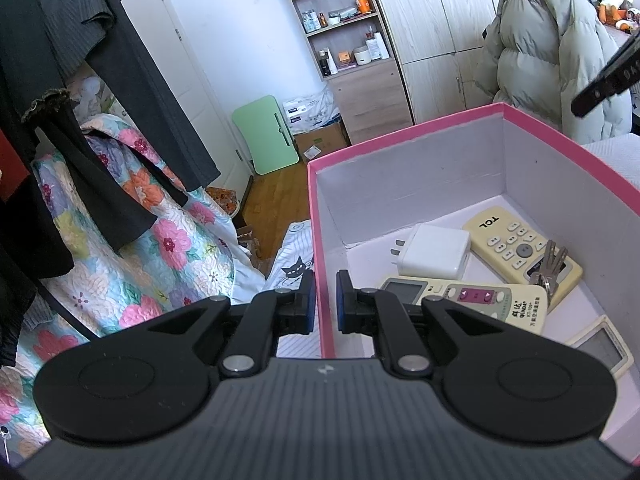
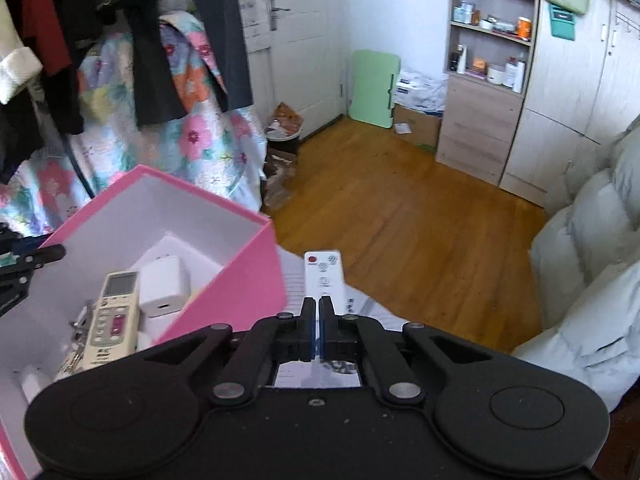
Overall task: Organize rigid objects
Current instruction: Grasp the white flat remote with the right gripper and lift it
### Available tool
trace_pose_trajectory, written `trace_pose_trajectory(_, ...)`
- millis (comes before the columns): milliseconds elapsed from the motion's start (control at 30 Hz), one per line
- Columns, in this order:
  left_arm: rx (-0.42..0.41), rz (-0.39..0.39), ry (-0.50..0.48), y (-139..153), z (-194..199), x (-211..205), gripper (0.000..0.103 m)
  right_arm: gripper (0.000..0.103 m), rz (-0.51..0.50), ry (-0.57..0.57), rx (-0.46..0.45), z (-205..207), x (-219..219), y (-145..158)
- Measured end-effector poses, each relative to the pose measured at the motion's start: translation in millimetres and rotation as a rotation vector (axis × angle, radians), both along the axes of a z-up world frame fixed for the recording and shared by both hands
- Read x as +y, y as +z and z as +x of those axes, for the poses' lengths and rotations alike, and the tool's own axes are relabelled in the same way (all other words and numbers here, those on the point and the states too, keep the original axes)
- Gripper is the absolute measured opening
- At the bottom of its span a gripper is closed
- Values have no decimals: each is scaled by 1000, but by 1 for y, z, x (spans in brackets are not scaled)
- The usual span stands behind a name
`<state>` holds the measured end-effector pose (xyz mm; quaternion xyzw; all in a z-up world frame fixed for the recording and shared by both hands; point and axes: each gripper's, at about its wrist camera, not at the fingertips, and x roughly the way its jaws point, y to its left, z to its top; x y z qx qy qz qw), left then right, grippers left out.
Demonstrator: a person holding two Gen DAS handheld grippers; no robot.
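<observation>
A pink box (image 1: 400, 136) with a white inside holds a white charger (image 1: 434, 250), a cream TCL remote (image 1: 516, 240), a bunch of keys (image 1: 548, 268), a second remote (image 1: 480, 300) and a small white display unit (image 1: 600, 344). My left gripper (image 1: 325, 300) is shut on the box's left wall. In the right wrist view the box (image 2: 240, 280) sits to the left. A slim white remote (image 2: 324, 276) lies on the striped sheet just beyond my right gripper (image 2: 319, 312). Its jaws are shut, pads almost touching, and they hide the remote's near end.
A puffy pale coat (image 1: 552, 52) hangs behind the box. A floral quilt (image 1: 172, 240) and dark clothes (image 1: 120, 60) hang on the left. Beyond the bed edge lies wooden floor (image 2: 400, 208), with a bin (image 2: 282, 136), a green folded table (image 2: 372, 88) and shelves (image 2: 488, 32).
</observation>
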<state>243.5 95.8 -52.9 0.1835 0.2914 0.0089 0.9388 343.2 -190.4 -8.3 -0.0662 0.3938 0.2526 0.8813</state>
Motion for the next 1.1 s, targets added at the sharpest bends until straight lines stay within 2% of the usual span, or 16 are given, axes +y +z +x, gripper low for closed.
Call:
trace_pose_trajectory(133, -2, -3, 0, 0, 0, 0, 8, 9, 30, -49, 67, 17, -1, -21)
trace_pose_trajectory(267, -2, -1, -1, 0, 0, -1, 8, 21, 99, -91, 127, 37, -6, -39)
trace_pose_trajectory(467, -2, -9, 1, 1, 0, 0, 8, 42, 108, -25, 125, 65, 1, -60)
trace_pose_trajectory(567, -1, -7, 1, 1, 0, 0, 8, 54, 168, 10, 170, 87, -5, -68)
trace_pose_trajectory(633, -2, -3, 1, 1, 0, 0, 8, 56, 185, 24, 173, 99, -9, -74)
trace_pose_trajectory(667, -1, 0, 0, 1, 0, 0, 8, 60, 190, 42, 177, 105, -9, -78)
trace_pose_trajectory(767, 1, 4, 2, 2, 1, 1, 8, 61, 187, 114, 223, 122, -8, -92)
trace_pose_trajectory(833, 1, 2, 1, 2, 1, 1, 8, 61, 187, 142, 206, 131, -8, -97)
trace_pose_trajectory(1033, 10, 9, 5, 2, 3, 1, 8, 61, 292, 208, 281, 161, -11, -114)
trace_pose_trajectory(1100, 12, 17, 5, 1, 3, 0, 8, 61, 333, 190, 321, 171, -10, -124)
